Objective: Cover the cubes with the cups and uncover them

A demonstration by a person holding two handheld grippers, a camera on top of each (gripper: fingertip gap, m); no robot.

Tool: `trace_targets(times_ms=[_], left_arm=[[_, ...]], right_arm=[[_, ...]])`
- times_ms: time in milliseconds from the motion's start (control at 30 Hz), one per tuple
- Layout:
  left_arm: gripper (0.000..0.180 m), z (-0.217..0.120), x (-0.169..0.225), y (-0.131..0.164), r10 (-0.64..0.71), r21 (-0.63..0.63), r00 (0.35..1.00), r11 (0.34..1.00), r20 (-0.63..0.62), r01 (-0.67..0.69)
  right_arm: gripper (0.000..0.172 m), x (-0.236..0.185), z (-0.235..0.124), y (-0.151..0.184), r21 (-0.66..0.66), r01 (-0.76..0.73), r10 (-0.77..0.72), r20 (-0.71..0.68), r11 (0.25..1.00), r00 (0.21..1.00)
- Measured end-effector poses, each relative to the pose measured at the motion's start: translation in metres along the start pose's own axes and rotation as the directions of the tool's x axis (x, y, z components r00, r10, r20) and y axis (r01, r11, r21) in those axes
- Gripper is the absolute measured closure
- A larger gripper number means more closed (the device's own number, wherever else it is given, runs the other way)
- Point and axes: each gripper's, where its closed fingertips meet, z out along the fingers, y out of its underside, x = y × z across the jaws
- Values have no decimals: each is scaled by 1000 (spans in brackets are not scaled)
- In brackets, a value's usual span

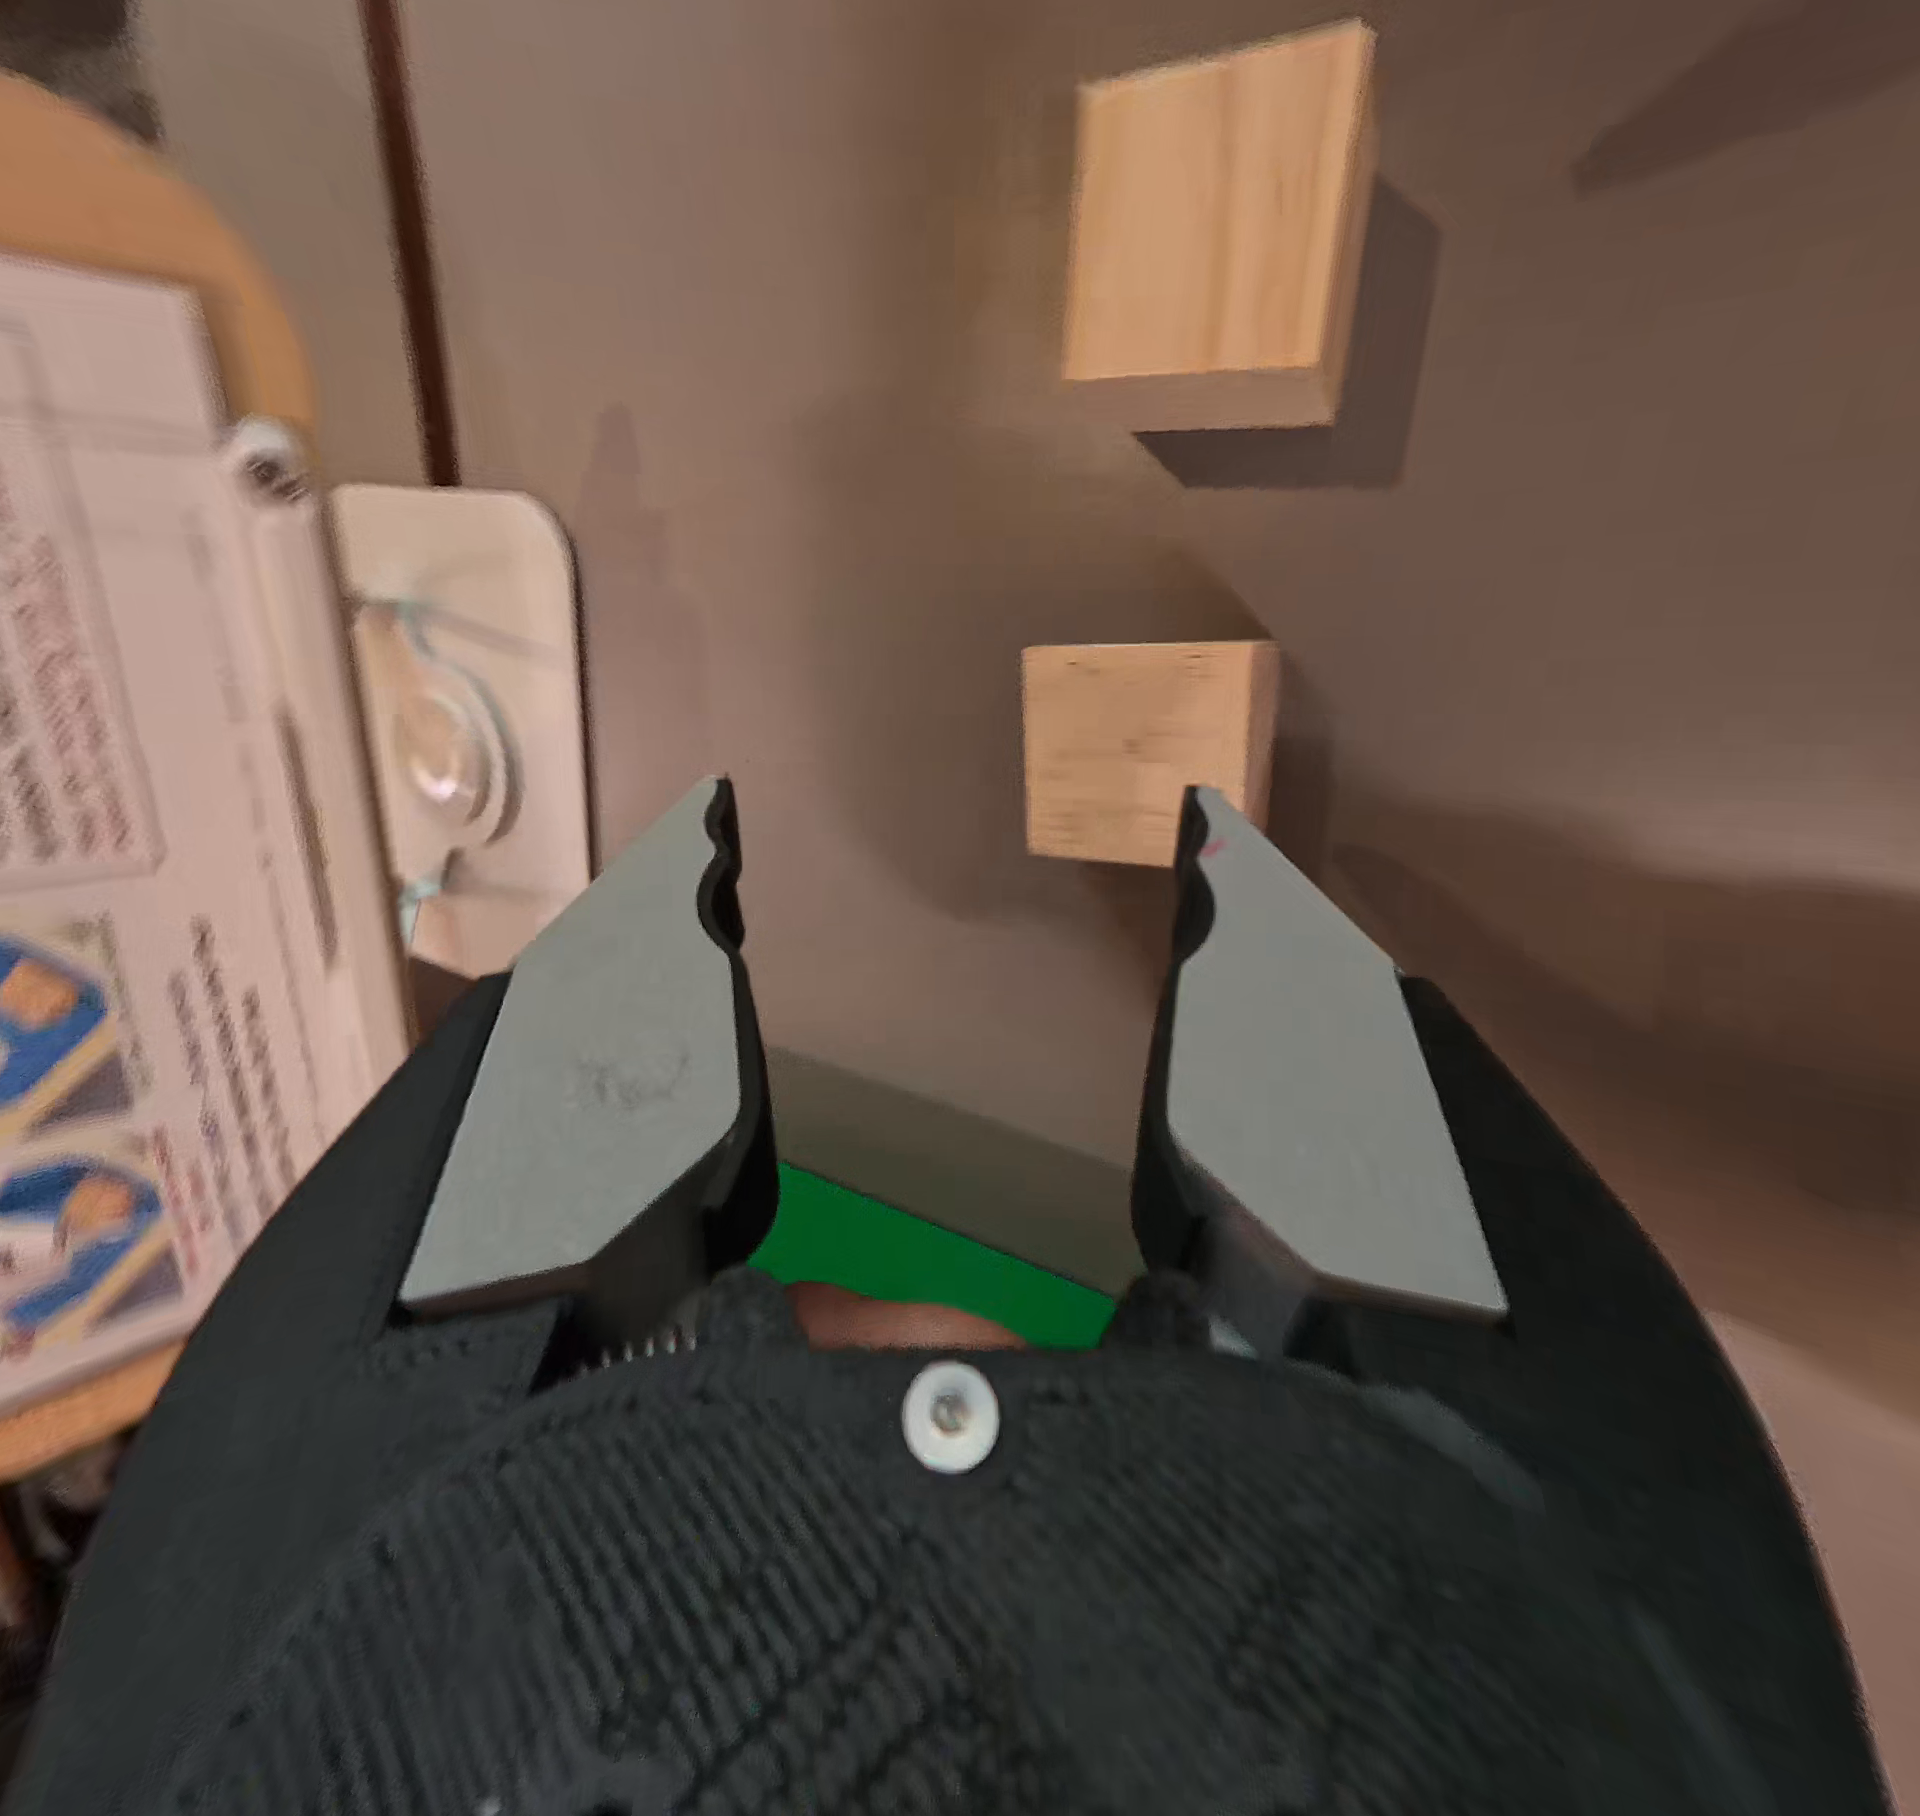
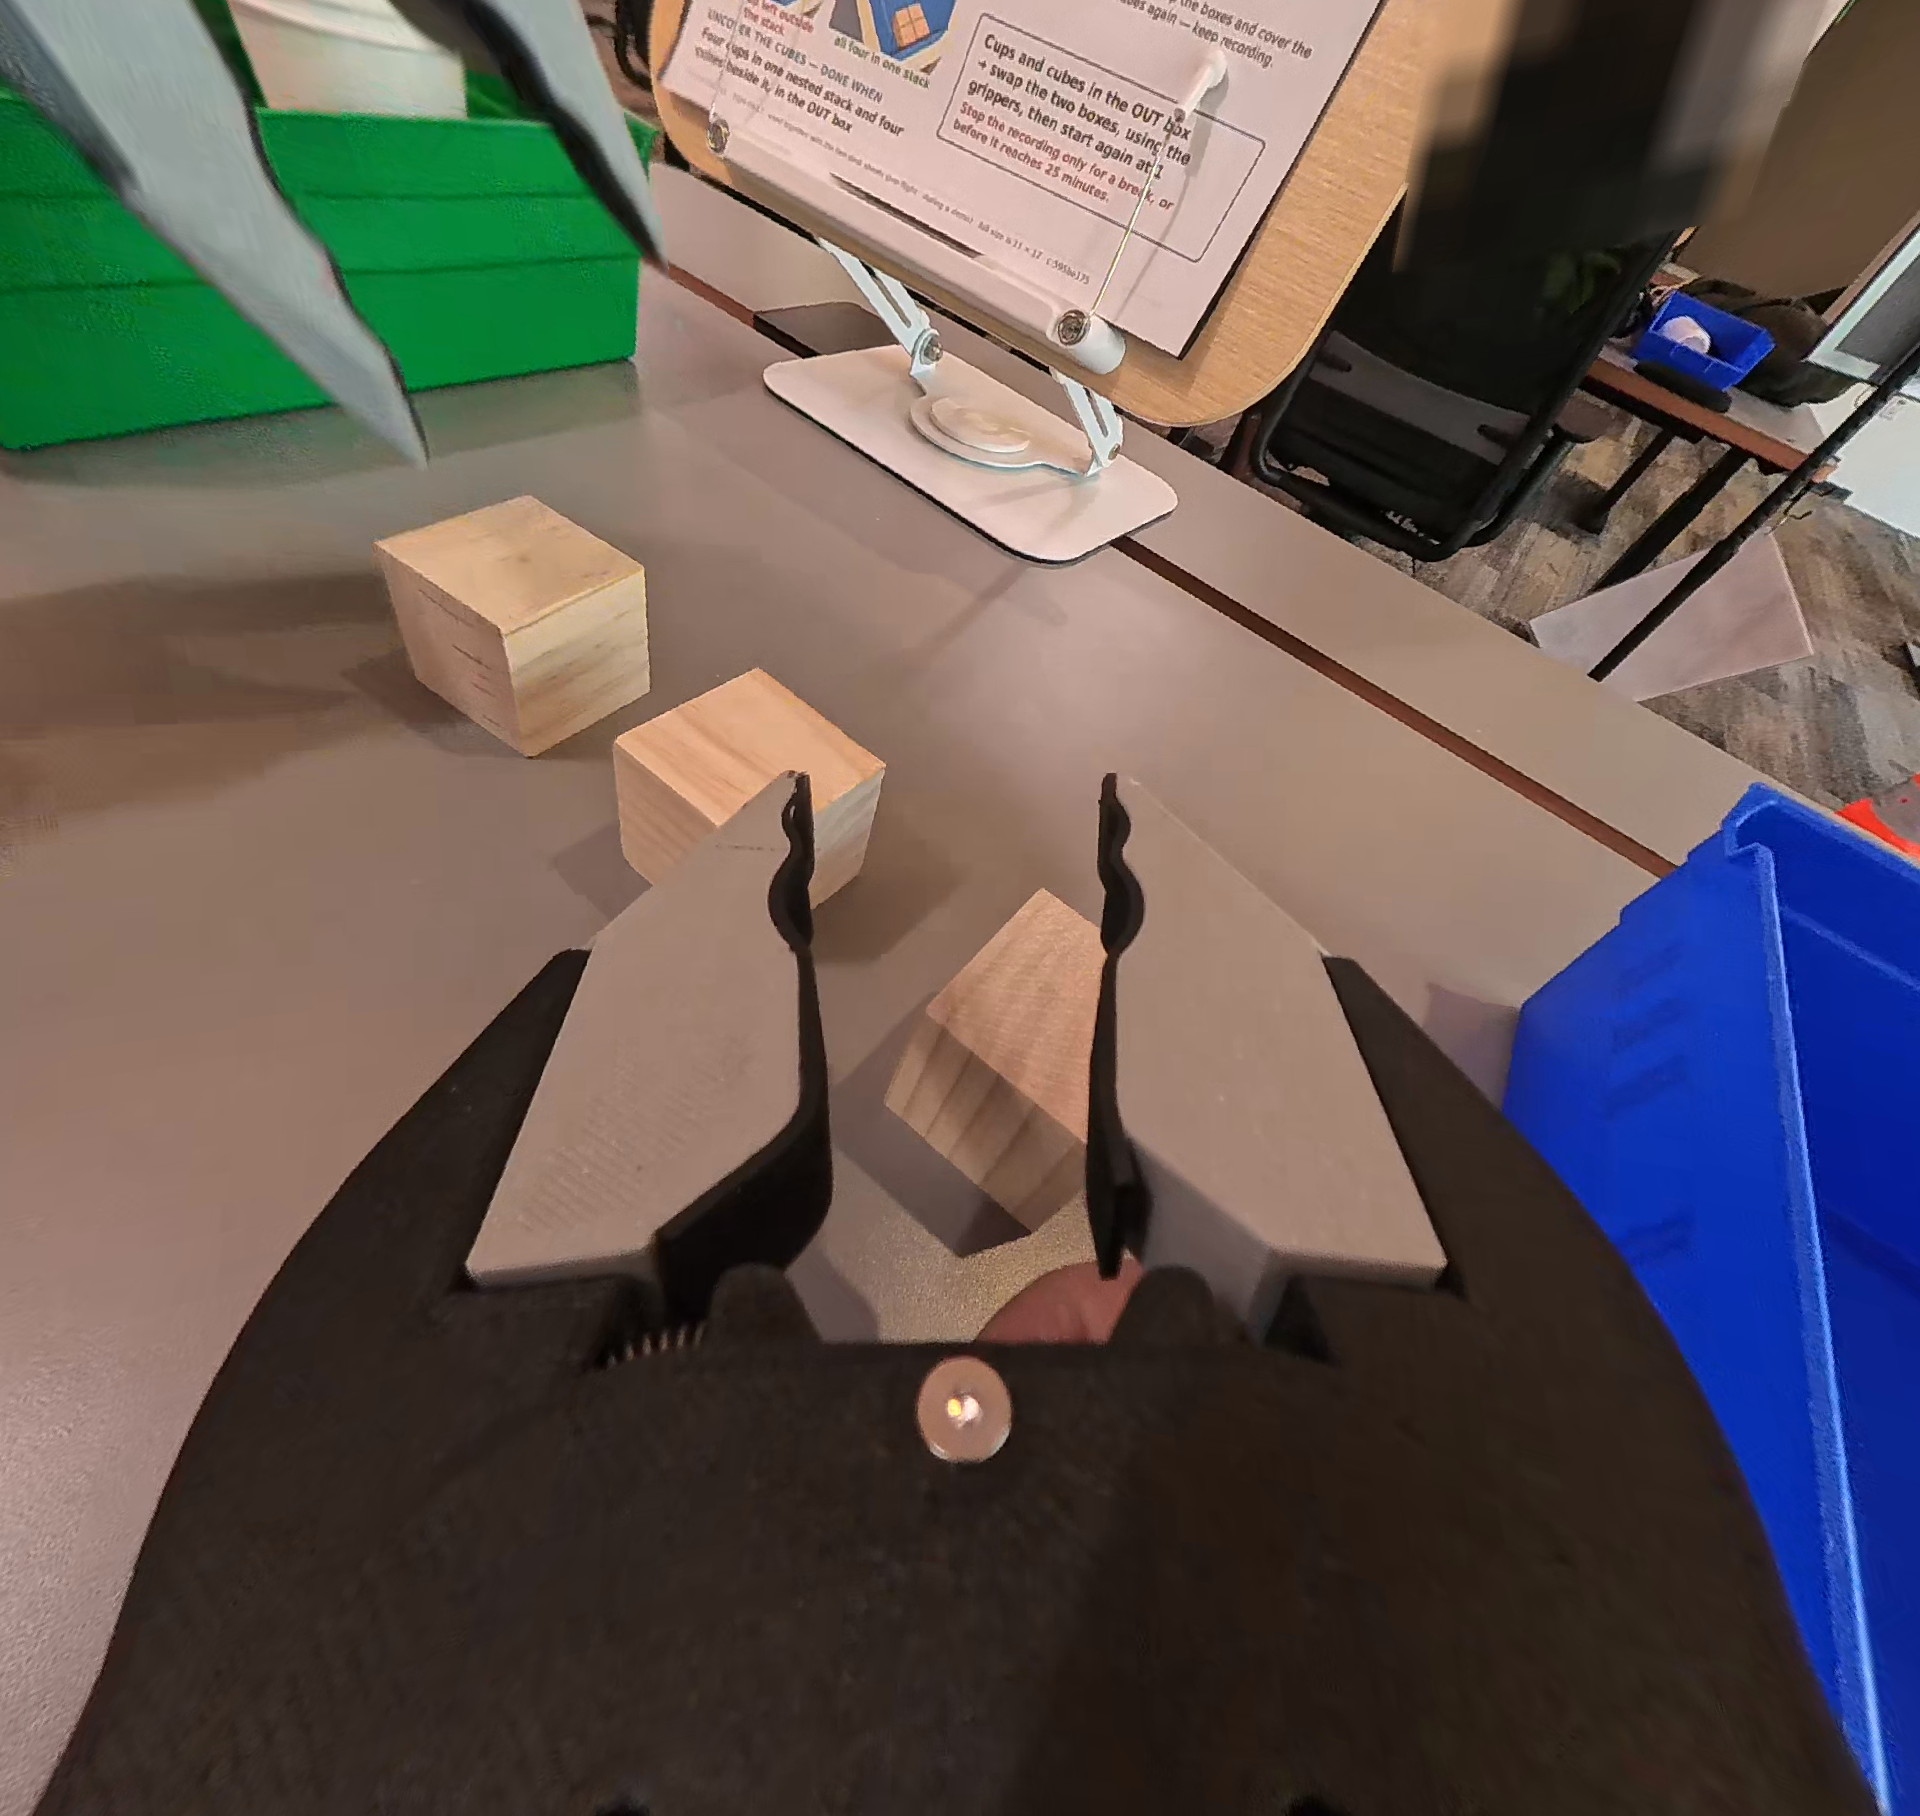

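My right gripper [image 2: 951, 784] is shut on a wooden cube [image 2: 987, 1070], which sits tilted deep between the fingers, above the grey table [image 2: 1195, 727]. Two more wooden cubes [image 2: 520, 603] [image 2: 707, 758] stand on the table just ahead and to the left. My left gripper [image 1: 956, 790] is open and empty. It hovers over the table near the same two cubes [image 1: 1216, 208] [image 1: 1143, 748]. It also shows at the top left of the right wrist view [image 2: 535, 353], in front of a green bin [image 2: 156, 384] holding a stack of white cups [image 2: 343, 52].
A blue bin [image 2: 1714, 1247] stands close on the right. A document stand with a printed sheet [image 2: 987, 104] and its white base [image 2: 987, 478] sit at the table's far edge; it also shows in the left wrist view [image 1: 156, 727]. The green bin's edge [image 1: 914, 1247] lies under my left gripper.
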Motion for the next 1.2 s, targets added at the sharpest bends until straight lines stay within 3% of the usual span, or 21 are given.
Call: trace_targets(times_ms=[67, 167, 267, 333, 367, 433, 500, 567, 667, 733, 867, 1067, 1200], left_arm=[[92, -29, -25, 2, -169, 70, 983, 984, 68, 164], [88, -83, -68, 29, -416, 155, 878, 908, 236, 389], [80, -117, -66, 70, -624, 158, 756, 781, 197, 604], [79, -128, -54, 98, -695, 129, 708, 719, 127, 683], [80, -130, -39, 109, -686, 90, 725, 727, 68, 680], [94, -135, -9, 131, -573, 34, 819, 818, -27, 574], [107, -137, 5, 160, -410, -12, 912, 912, 26, 410], [122, -134, 14, 181, -318, -41, 946, 946, 62, 321], [119, -120, 32, 202, -380, -157, 924, 916, -38, 370], [118, -107, 35, 202, -372, -158, 925, 921, -76, 357], [119, -72, 41, 216, -305, -238, 944, 933, -125, 270], [109, -37, 40, 245, -338, -347, 929, 898, -150, 270], [119, -20, 46, 260, -356, -406, 916, 877, -188, 257]], right_arm=[[120, 0, -1, -1, 4, -2, 2, -1, 1000, 1000], [120, -1, -2, -3, 12, 0, 0, 4, 1000, 1000], [120, -3, -1, -3, 8, 14, -14, 4, 1000, 1000], [120, -4, -1, -3, 6, 20, -20, 3, 1000, 1000], [120, -4, -1, -3, 8, 22, -22, 2, 1000, 1000], [120, -3, -2, -4, 12, 18, -18, 1, 1000, 1000], [120, -3, -2, -4, 16, 7, -7, 6, 1000, 1000], [120, -4, -2, -4, 17, 1, -1, 12, 1000, 1000], [119, -5, 1, 0, -1, 15, -15, 15, 1000, 1000], [120, -8, 2, 0, 2, 33, -33, 15, 999, 999], [121, -9, 3, 0, 7, 47, -47, 10, 999, 999], [122, -10, 3, 0, 6, 24, -24, 29, 1000, 999], [123, -10, 3, 0, 8, 35, -35, 24, 999, 999]])
